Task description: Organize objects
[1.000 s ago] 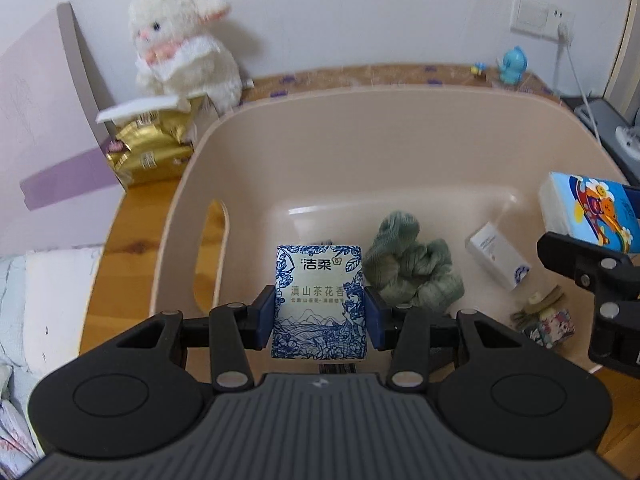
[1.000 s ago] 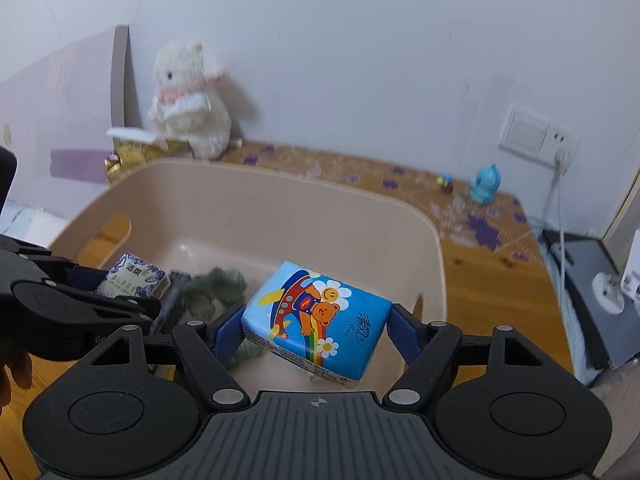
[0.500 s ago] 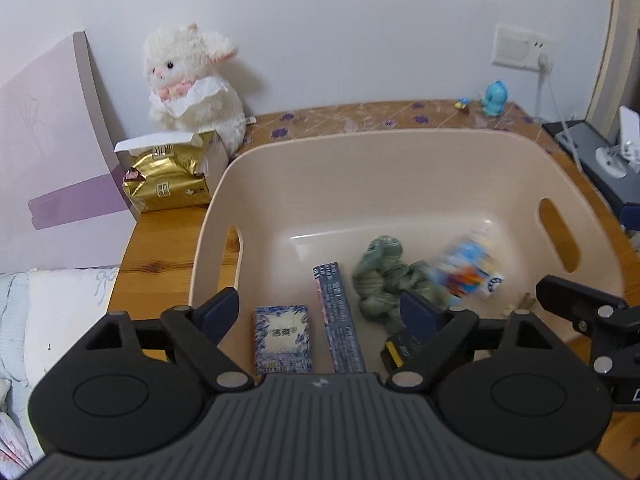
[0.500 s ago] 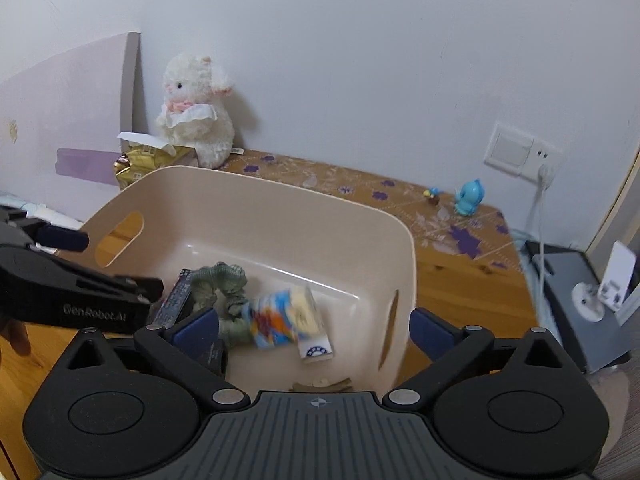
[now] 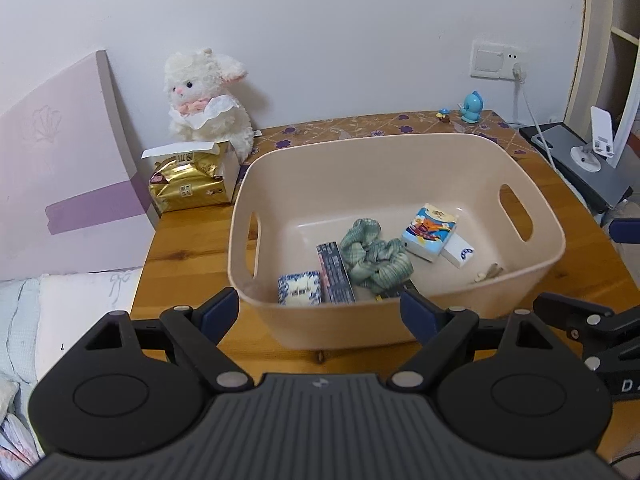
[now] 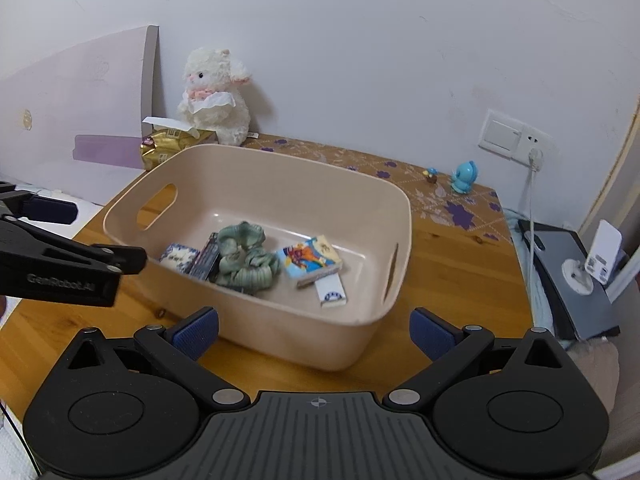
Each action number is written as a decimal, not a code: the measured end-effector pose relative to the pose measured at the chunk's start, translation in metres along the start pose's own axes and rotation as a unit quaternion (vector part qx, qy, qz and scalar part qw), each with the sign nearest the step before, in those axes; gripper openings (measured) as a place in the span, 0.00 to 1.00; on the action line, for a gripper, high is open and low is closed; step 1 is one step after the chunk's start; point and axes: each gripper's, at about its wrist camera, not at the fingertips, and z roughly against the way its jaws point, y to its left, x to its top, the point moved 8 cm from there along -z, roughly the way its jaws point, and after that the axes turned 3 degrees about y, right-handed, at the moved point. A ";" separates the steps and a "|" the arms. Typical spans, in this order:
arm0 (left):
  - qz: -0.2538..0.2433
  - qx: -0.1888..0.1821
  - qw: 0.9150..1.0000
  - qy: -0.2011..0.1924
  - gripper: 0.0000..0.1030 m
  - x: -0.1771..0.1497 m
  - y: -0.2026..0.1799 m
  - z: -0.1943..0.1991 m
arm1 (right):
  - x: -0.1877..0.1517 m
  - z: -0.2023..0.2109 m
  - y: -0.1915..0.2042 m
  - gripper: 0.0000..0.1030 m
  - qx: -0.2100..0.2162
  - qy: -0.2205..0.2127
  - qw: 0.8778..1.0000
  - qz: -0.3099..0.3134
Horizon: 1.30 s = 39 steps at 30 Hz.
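Both the left gripper (image 5: 320, 312) and right gripper (image 6: 314, 332) gape wide, empty, at bottom centre. In the beige bin (image 5: 400, 152) mid-frame, the cartoon tissue pack (image 5: 429, 231) lies tilted, long axis toward upper right.

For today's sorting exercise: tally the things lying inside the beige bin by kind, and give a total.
Tissue packs: 2, blue-and-white pack, cartoon pack
Green scrunchies: 2
Dark slim box: 1
Small white box: 1
Small tan item by the bin wall, too small to identify: 1
Total: 7
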 end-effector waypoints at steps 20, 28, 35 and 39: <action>0.008 0.002 1.000 -0.009 0.86 -0.067 0.003 0.075 | -0.054 0.067 0.011 1.00 -0.003 -0.005 1.000 -0.026; 0.023 -0.016 1.000 0.007 0.86 -0.092 0.006 0.084 | -0.069 0.083 0.018 1.00 -0.004 0.000 1.000 -0.022; 0.034 -0.011 0.999 0.005 0.86 -0.099 0.015 0.091 | -0.072 0.097 0.016 1.00 -0.007 -0.011 1.000 -0.028; 0.035 -0.012 0.999 -0.001 0.87 -0.098 0.018 0.098 | -0.074 0.101 0.014 1.00 -0.009 -0.012 0.999 -0.032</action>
